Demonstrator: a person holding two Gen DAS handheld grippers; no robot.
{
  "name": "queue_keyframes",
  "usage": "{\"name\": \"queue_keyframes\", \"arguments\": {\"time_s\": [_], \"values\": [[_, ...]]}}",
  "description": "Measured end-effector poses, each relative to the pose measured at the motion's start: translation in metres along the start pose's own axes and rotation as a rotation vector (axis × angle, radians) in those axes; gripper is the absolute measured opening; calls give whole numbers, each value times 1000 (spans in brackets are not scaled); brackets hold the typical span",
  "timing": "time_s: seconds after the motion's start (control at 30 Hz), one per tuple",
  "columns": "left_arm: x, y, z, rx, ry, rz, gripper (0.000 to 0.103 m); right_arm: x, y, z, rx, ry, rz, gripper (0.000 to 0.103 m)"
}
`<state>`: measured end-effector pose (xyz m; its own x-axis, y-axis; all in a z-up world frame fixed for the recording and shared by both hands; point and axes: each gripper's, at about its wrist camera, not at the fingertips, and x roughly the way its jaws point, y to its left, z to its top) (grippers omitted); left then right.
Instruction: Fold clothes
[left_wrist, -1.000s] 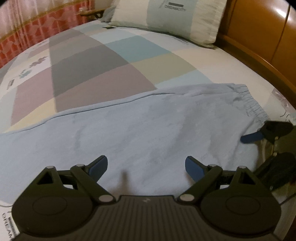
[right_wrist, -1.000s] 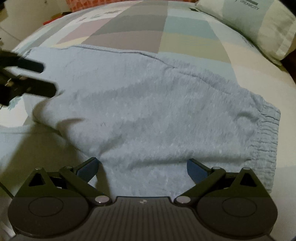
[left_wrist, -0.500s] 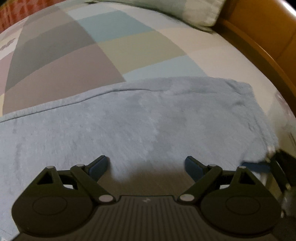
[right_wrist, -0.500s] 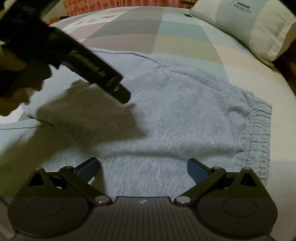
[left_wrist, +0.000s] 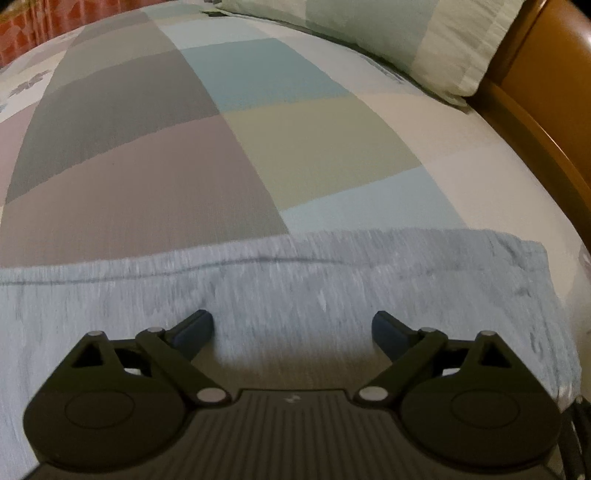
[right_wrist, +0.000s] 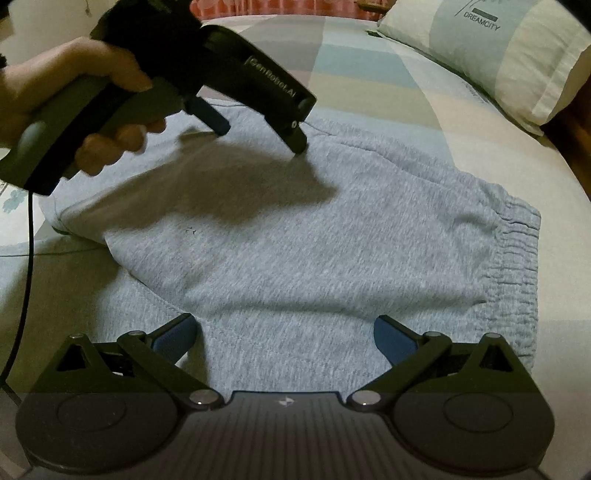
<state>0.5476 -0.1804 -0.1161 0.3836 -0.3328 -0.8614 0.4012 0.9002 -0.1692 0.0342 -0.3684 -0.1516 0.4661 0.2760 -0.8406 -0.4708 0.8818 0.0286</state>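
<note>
A: Lying flat on the bed (left_wrist: 332, 158), the grey sweatpants (right_wrist: 314, 236) are folded over, with the gathered waistband (right_wrist: 517, 266) at the right side of the right wrist view.

B: And the right gripper (right_wrist: 284, 336)?

A: Its blue fingers (right_wrist: 173, 338) stand wide apart, nothing between them but the cloth below. The near edge of the sweatpants runs under the gap, and the waistband lies just beyond the right finger.

B: What about the left gripper (left_wrist: 291, 328)?

A: Fingers (left_wrist: 195, 326) spread apart as well, empty. In its own view the grey cloth fills the lower half beneath both fingers, and the far edge of the garment runs across the picture ahead of the tips. That view is blurred, so I cannot tell whether the tips touch the cloth.

B: Is it visible from the other side?

A: Yes, in the right wrist view a hand (right_wrist: 74, 96) holds it above the left part of the sweatpants, fingers angled down toward the cloth, throwing a dark shadow (right_wrist: 240, 184) on the fabric. A black cable (right_wrist: 27, 258) hangs from its handle.

B: Anything else on the bed?

A: A pillow (right_wrist: 498, 55) at the far right, by the wooden bed frame (left_wrist: 546, 96).
</note>
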Motion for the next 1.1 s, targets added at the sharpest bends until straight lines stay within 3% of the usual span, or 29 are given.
{"name": "queue_keyframes", "arguments": {"time_s": [0.2,0.4,0.57,0.73,0.83,1.03,1.1], "values": [[-40,24,-5,23,-56,-8,94,-13,-11,14,57,28,31,103],[-75,71,-37,36,-53,125,94,-34,-31,41,155,-21,26,103],[-77,109,-68,-40,-20,216,94,0,-26,79,171,6,-11,103],[-69,125,-84,-65,-16,211,94,48,-13,103,192,64,-12,103],[-66,136,-90,-83,-42,212,96,65,-9,104,156,57,-75,103],[-70,173,-80,-159,-71,251,95,62,-62,99,237,52,-153,103],[-72,177,-70,-171,-76,251,94,59,-79,97,274,56,-139,103]]}}
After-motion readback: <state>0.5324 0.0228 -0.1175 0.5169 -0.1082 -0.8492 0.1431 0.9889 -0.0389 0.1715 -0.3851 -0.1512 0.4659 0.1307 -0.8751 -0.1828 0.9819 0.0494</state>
